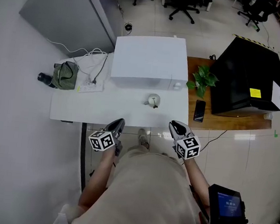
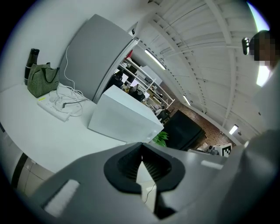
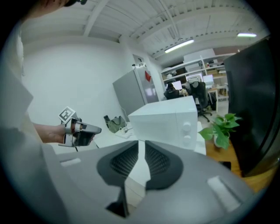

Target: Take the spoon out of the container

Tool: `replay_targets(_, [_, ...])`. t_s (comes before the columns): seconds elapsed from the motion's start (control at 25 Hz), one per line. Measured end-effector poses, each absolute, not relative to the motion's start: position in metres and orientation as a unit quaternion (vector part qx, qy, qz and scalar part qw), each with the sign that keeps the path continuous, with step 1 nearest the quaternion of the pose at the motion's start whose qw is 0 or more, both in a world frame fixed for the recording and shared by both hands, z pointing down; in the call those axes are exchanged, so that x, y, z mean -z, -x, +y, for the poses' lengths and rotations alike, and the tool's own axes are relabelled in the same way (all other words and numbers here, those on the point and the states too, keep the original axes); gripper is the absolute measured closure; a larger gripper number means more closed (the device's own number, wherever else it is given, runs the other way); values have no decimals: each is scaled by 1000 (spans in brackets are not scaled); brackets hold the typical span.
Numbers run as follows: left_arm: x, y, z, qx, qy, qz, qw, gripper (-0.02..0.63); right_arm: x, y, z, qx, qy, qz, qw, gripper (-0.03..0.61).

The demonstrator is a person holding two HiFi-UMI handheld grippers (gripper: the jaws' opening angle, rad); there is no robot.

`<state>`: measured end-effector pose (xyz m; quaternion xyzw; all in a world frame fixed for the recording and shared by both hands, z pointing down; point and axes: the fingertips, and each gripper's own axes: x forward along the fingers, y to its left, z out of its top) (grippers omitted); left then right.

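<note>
A small round white container [image 1: 153, 101] stands on the white table [image 1: 80, 108], just in front of the microwave. A dark spoon [image 1: 155, 105] sticks out of it. Both grippers hover at the table's near edge, short of the container. My left gripper [image 1: 119, 122] is below and left of it, its fingertips touching and nothing held. My right gripper [image 1: 174, 124] is below and right of it, with a narrow empty gap between its pads. The container is hidden in both gripper views.
A white microwave [image 1: 148, 60] takes up the back of the table. A green bag [image 1: 66, 75], a power strip [image 1: 90, 85] and cables lie at the left. To the right, a wooden table [image 1: 228, 122] carries a plant [image 1: 203, 78], a phone [image 1: 199, 110] and a black box [image 1: 247, 80].
</note>
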<state>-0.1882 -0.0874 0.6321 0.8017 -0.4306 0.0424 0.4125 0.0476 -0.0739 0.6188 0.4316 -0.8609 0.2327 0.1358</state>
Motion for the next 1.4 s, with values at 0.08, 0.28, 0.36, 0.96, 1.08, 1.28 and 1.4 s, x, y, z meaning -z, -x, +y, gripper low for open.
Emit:
replay_targets(0.08, [-633, 195, -99, -39, -802, -427, 415, 614, -621, -40, -83, -233, -434, -858, 145, 537])
replay_targets(0.28, [-640, 220, -124, -32, -801, -422, 424, 614, -634, -19, -103, -241, -437, -850, 169, 537])
replay_targets(0.36, [-646, 232, -134, -33, -801, -420, 425, 614, -643, -11, -112, -246, -438, -846, 182, 535])
replay_targets(0.96, [-670, 230, -172, -44, -824, -364, 431, 614, -703, 7, -137, -269, -421, -815, 293, 500])
replay_targets(1.08, [-672, 213, -173, -45, -839, -336, 427, 614, -709, 1, -140, -270, -422, -808, 310, 492])
replay_targets(1.28, [-666, 199, -170, -47, -854, -310, 416, 614, -734, -2, -136, -296, -409, -788, 351, 446])
replay_targets(1.4, [-662, 194, -173, -67, -857, -307, 409, 614, -747, -2, -143, -288, -409, -786, 364, 439])
